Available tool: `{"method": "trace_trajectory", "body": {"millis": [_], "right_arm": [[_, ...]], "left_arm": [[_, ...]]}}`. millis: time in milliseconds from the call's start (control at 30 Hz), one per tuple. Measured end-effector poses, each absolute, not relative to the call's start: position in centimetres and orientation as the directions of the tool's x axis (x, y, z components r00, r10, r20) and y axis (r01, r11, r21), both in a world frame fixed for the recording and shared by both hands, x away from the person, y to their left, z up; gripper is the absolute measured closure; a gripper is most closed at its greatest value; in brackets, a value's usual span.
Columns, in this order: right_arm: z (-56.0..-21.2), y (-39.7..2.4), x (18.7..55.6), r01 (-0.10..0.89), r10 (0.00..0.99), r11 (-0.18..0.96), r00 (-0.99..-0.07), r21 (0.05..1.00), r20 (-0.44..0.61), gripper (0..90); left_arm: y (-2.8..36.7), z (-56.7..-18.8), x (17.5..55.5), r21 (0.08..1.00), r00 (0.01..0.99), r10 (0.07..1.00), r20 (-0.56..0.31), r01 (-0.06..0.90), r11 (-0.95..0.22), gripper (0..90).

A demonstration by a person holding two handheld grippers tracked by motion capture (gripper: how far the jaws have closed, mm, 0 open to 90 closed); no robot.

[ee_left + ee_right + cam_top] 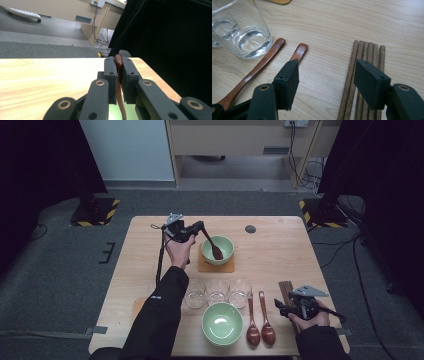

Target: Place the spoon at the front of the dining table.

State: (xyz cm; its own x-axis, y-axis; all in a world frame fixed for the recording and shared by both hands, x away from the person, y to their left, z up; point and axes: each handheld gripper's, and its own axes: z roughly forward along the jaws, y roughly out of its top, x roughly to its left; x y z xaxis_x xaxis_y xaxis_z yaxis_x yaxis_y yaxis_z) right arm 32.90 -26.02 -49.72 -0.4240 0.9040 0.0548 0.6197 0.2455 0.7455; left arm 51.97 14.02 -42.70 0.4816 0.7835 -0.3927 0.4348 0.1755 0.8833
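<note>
So the left gripper (199,226) has its two black jaws clamped tight on the handle of a dark brown wooden spoon (213,246); in the left gripper view the reddish handle (119,75) is squeezed right between the pads and runs down toward something pale green below. From the high view the spoon slants down from the jaws with its bowl end sitting inside the pale green ceramic bowl (220,249) on the square tan wooden coaster (216,265), toward the far side of the light wooden table (280,250), a bit left of its middle. The right gripper (286,307) is down by the near right corner with its jaws spread and nothing between them; in the right gripper view they hover over bare tabletop, with a bundle of dark brown wooden chopsticks (364,65) partly under the right-hand jaw and two more brown wooden spoons (262,65) off the left one. Next to those spoons stands a clear drinking glass (244,32), the end one of a row of three glasses (217,291). In front of that row, along the near edge, sits a second pale green bowl (222,322), empty.
</note>
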Motion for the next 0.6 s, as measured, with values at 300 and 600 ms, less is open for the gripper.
{"method": "trace_trajectory", "body": {"millis": [300, 600], "right_arm": [[-49.7, -26.0, 32.9, 0.62, 0.902, 0.248, -0.428, 0.745, 0.056, 37.0], [-49.7, -25.9, 32.9, 0.619, 0.901, 0.25, -0.43, 0.744, 0.055, 37.0]], "left_arm": [[14.4, -43.8, 52.0, 0.878, 0.471, 0.789, -0.395, 0.445, 0.174, 83.6], [15.1, -44.5, 51.8, 0.87, 0.456, 0.791, -0.408, 0.458, 0.184, 83.5]]}}
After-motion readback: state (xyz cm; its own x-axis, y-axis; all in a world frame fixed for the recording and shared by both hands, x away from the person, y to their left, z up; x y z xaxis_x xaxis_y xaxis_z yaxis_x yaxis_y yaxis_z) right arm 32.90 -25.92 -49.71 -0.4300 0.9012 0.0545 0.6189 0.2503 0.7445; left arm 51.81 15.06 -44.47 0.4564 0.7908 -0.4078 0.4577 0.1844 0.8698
